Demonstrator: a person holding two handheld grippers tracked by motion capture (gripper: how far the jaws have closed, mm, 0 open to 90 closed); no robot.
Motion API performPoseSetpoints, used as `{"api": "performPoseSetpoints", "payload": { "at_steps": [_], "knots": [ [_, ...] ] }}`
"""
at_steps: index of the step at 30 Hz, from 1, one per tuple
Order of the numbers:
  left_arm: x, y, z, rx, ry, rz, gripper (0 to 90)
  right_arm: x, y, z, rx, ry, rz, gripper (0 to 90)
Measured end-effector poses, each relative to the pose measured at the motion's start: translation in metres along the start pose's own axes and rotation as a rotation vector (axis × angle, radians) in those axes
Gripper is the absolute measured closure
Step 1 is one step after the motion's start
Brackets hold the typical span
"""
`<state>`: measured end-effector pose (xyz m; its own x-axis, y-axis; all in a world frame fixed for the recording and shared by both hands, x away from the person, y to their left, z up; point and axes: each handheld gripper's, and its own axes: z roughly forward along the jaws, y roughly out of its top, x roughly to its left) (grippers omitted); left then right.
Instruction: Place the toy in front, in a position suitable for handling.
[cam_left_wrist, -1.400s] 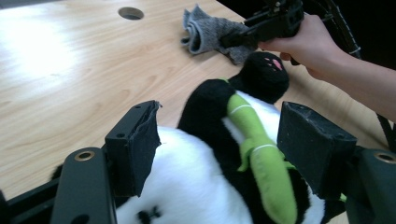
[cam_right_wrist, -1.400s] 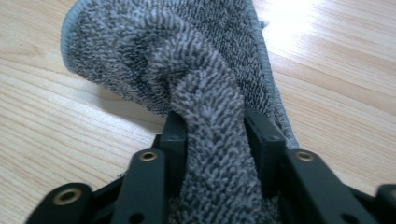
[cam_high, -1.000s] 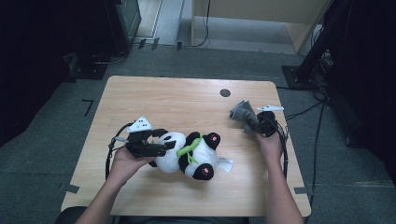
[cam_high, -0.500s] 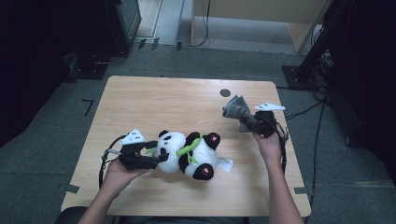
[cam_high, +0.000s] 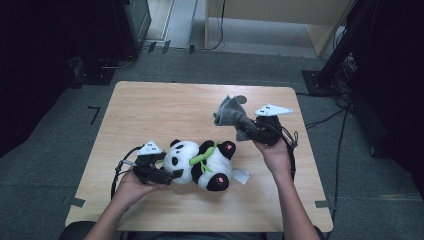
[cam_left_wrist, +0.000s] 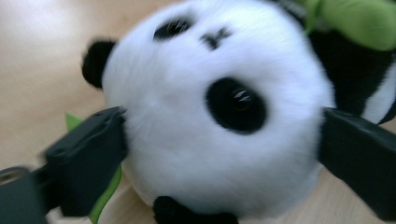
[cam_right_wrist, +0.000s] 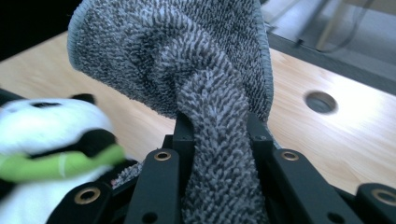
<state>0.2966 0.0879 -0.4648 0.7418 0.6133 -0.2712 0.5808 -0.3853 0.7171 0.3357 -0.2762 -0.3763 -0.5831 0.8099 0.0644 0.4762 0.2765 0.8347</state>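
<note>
1. the left gripper (cam_high: 167, 175), lower left of the high view, has just been opening its jaws; they now stand wide either side of the panda plush's (cam_high: 200, 162) head, apparently to steady it, though whether the pads press the fur i cannot tell.
2. the right gripper (cam_high: 245, 131), right of centre, is clamped on a bunched grey cloth (cam_high: 229, 111), held up off the wooden table (cam_high: 150, 110) (probably ready to wipe the toy).
3. the panda lies on its back at lower centre, long axis running left to right, head toward the left gripper, feet toward the right, a green leaf across its chest.
</note>
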Motion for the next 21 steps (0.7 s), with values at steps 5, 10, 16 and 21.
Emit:
{"api": "performPoseSetpoints", "payload": {
  "at_steps": [5, 10, 16, 21],
  "knots": [
    [0.003, -0.003, 0.004, -0.031, -0.018, -0.008, 0.7, 0.024, 0.01, 0.001, -0.006, 0.063, -0.043, 73.3],
    [0.003, -0.01, 0.01, -0.095, -0.009, 0.002, 9.5, 0.046, 0.017, 0.006, 0.001, 0.13, -0.073, 73.3],
    [-0.015, -0.006, 0.013, -0.064, 0.064, -0.011, 23.0, 0.072, 0.022, 0.02, 0.015, 0.203, -0.106, 73.1],
    [-0.022, -0.007, 0.016, -0.069, 0.082, -0.008, 23.9, 0.09, 0.021, 0.044, 0.055, 0.279, -0.092, 72.8]
  ]
}}
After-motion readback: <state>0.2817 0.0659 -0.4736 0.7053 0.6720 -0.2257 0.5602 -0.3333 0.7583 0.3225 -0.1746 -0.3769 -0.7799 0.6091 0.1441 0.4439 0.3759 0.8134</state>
